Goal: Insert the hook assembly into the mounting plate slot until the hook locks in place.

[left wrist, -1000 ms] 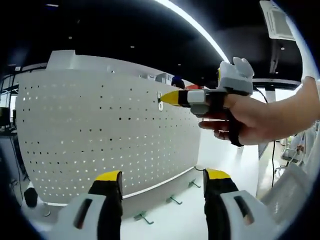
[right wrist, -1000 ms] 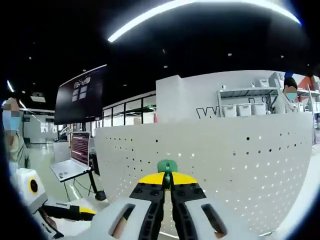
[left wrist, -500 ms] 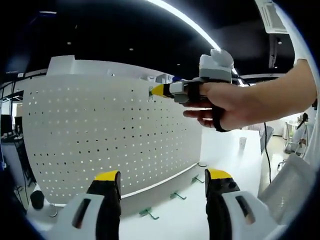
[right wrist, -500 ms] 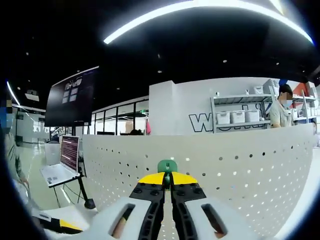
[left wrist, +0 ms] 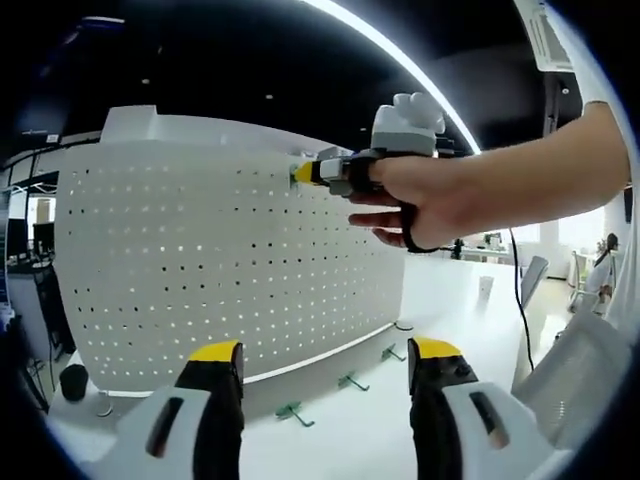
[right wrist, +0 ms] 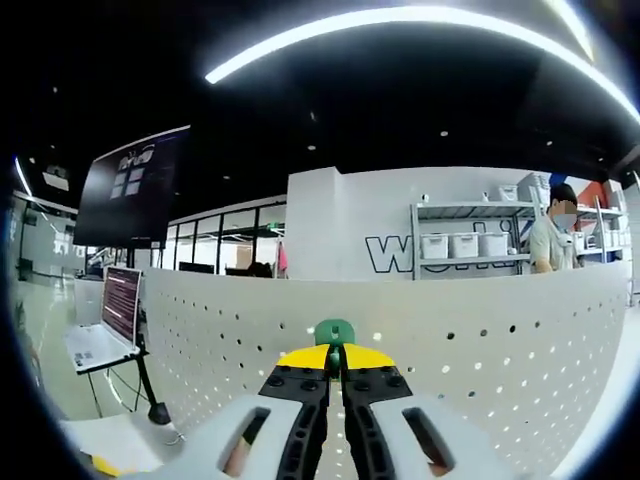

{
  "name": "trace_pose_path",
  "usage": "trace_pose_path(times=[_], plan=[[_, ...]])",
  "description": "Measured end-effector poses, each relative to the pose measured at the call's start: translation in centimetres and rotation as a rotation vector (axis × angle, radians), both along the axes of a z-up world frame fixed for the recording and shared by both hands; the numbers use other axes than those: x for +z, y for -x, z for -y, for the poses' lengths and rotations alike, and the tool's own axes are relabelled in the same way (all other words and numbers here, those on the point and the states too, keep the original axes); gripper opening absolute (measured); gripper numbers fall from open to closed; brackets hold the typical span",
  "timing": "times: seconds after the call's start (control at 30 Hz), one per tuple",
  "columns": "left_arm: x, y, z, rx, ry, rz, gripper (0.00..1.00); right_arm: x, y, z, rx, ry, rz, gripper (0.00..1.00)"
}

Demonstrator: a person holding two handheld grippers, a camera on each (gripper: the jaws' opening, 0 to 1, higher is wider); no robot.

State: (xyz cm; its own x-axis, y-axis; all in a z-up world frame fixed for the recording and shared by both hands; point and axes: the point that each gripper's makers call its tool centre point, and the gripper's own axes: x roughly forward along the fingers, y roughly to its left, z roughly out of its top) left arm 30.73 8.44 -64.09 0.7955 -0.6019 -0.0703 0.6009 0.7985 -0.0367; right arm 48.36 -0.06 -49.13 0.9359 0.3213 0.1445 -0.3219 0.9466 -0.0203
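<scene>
A white perforated mounting plate [left wrist: 200, 260] stands upright on the table. In the left gripper view, a person's hand holds my right gripper [left wrist: 300, 172] with its yellow tips at the plate's upper edge, a green hook in its jaws. In the right gripper view, my right gripper [right wrist: 335, 356] is shut on the green hook [right wrist: 334, 331], which touches the plate [right wrist: 480, 360] close to its top row of holes. My left gripper [left wrist: 325, 355] hangs open in front of the plate's lower edge, nothing between its fingers.
Several green hooks [left wrist: 295, 412] lie on the white table [left wrist: 350, 440] along the plate's foot. A laptop on a stand [right wrist: 105, 320] is at the left. Shelves with bins [right wrist: 470, 245] and a standing person [right wrist: 553, 245] are behind the plate.
My right gripper with the hook has moved left and up along the plate toward its top edge. My left gripper stayed open and almost still.
</scene>
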Motion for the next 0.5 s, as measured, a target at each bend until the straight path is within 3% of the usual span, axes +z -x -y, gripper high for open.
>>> trace_pose_path(times=[0.5], plan=[[-0.1, 0.0, -1.2, 0.033, 0.017, -0.001, 0.65, -0.6, -1.5, -0.1, -0.014, 0.004, -0.018, 0.01]])
